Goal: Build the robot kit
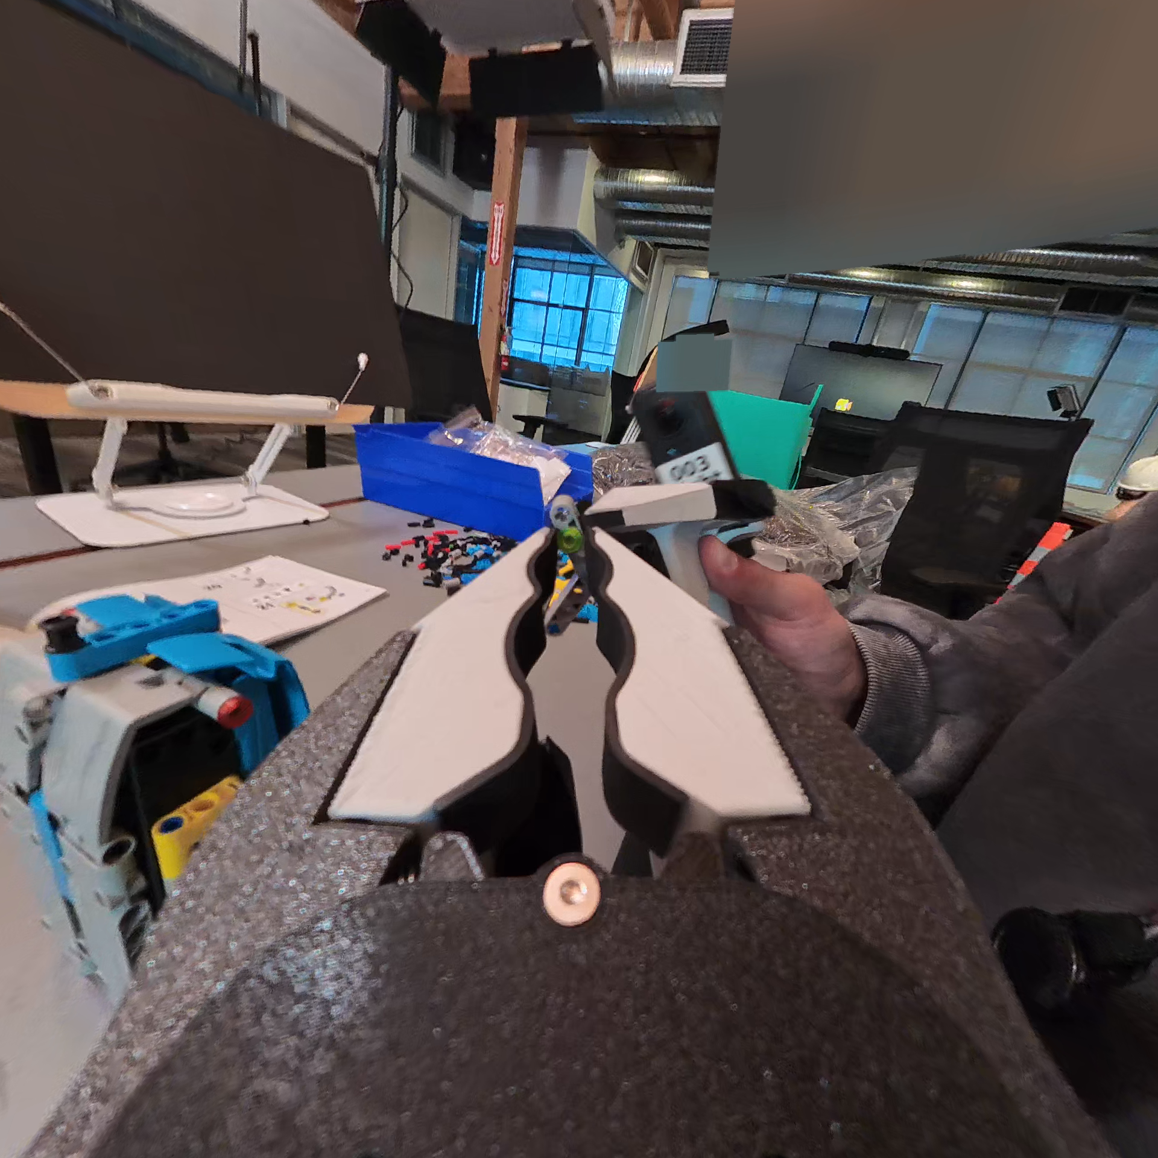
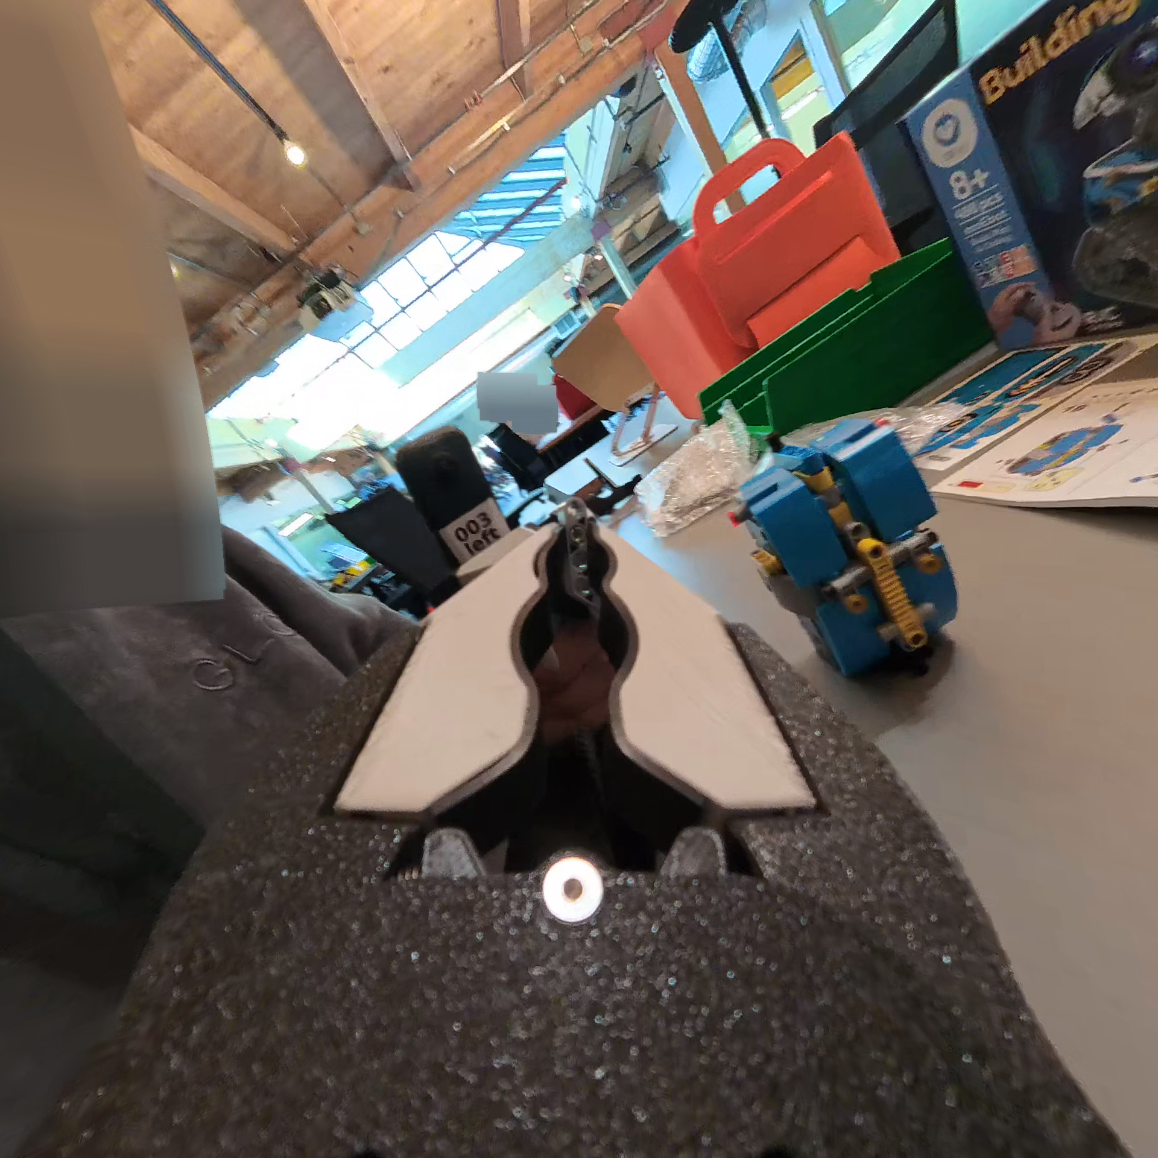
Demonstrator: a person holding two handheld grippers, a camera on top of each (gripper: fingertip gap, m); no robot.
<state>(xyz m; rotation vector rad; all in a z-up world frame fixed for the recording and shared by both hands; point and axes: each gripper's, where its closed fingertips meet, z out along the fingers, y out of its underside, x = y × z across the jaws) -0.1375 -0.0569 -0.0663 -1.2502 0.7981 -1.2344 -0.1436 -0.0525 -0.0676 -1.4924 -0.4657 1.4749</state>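
My left gripper (image 1: pixel 571 532) is shut on a small grey beam piece (image 1: pixel 562 515) with a lime green pin (image 1: pixel 570 537), held up above the grey table (image 1: pixel 351 645). The right gripper (image 1: pixel 592 512) comes in from the right, held by a hand (image 1: pixel 783 620), and its tips meet that piece. In the right wrist view my right gripper (image 2: pixel 576 532) is shut on a grey beam with holes (image 2: pixel 579 564); the left gripper's camera block (image 2: pixel 451 495) sits just behind. A blue, white and yellow brick model (image 1: pixel 156 720) stands on the table beside the grippers; it also shows in the right wrist view (image 2: pixel 846 551).
A pile of small loose parts (image 1: pixel 451 554), a blue bin (image 1: pixel 451 482), an instruction sheet (image 1: pixel 282 595) and a white stand (image 1: pixel 182 507) are on the table. The right wrist view shows an orange case (image 2: pixel 752 269), a green bin (image 2: pixel 877 357), a set box (image 2: pixel 1034 188) and plastic bags (image 2: pixel 689 476). The grippers are tip to tip, or close to it.
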